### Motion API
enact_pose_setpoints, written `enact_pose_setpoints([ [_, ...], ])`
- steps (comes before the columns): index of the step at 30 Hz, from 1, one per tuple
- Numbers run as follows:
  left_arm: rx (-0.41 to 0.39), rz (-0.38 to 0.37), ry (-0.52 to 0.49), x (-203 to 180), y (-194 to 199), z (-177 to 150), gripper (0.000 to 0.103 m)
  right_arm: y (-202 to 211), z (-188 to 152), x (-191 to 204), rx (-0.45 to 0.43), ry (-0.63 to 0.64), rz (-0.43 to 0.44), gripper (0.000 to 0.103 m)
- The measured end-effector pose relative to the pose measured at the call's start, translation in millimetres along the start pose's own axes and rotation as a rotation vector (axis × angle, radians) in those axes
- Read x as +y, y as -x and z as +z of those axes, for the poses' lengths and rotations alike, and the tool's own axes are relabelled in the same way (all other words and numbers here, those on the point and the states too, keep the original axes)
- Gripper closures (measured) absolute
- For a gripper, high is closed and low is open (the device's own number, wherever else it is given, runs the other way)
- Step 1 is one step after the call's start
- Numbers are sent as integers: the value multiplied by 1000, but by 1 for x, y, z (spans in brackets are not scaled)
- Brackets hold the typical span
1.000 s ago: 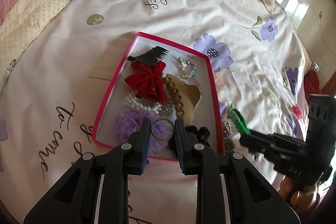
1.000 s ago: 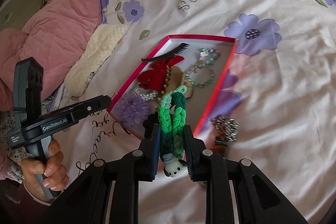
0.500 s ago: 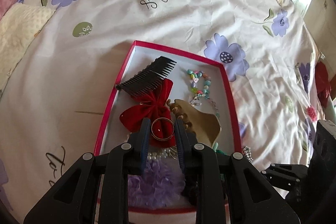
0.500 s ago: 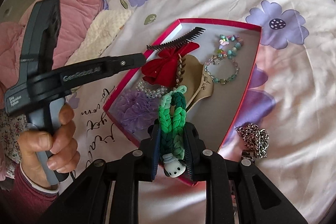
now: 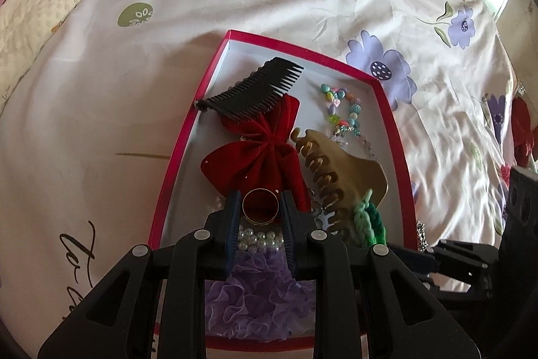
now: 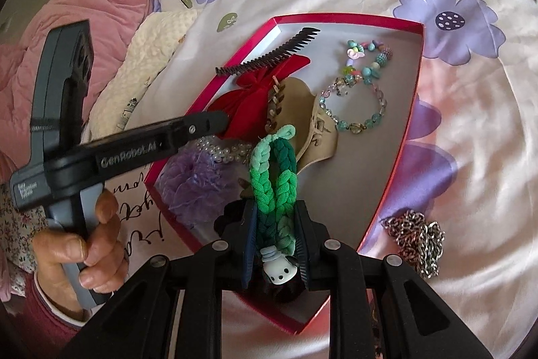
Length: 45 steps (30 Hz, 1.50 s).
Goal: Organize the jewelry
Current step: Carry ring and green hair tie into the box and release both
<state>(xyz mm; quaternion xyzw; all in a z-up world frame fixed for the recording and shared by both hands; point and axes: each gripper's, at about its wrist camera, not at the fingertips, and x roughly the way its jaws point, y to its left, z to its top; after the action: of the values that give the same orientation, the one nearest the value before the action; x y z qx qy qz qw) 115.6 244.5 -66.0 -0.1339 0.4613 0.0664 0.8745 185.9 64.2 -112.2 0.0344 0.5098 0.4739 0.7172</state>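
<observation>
A red-rimmed box (image 5: 188, 150) (image 6: 412, 110) lies on the bed. It holds a black comb (image 5: 259, 93), a red bow (image 5: 259, 153), a tan claw clip (image 5: 343, 170), bead bracelets (image 6: 356, 103), pearls (image 5: 259, 236) and a purple scrunchie (image 5: 259, 301). My left gripper (image 5: 260, 206) is shut on a gold ring (image 5: 260, 207) above the bow and pearls. My right gripper (image 6: 274, 224) is shut on a green braided band (image 6: 274, 177) with a small white charm (image 6: 279, 268), held over the box's near end.
A silver chain (image 6: 415, 234) lies on the sheet just outside the box's right side. A cream textured cloth (image 5: 30, 26) and a pink quilt (image 6: 84, 5) lie to the left. The left gripper's body (image 6: 111, 157) reaches across the box's left rim in the right wrist view.
Both grippers have moved forward over the box with their items. The ring went from the box's near edge to above the bow; the green band now hangs over the box's inside.
</observation>
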Motion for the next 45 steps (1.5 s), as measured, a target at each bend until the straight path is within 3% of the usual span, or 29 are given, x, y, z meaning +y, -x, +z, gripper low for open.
enact_pose_setpoints([
  [32,33,2,7,3,-9,-3,79,-1,-1,0,-4,-26,20,71],
  [35,38,1,12,3,-8,-4,74,-1,0,0,-6,-27,22,61],
  [40,32,1,17,4,3,-7,59,5,0,0,-17,-25,23,57],
  [45,19,-10,24,5,17,-11,55,12,-1,-3,-30,-28,27,55],
])
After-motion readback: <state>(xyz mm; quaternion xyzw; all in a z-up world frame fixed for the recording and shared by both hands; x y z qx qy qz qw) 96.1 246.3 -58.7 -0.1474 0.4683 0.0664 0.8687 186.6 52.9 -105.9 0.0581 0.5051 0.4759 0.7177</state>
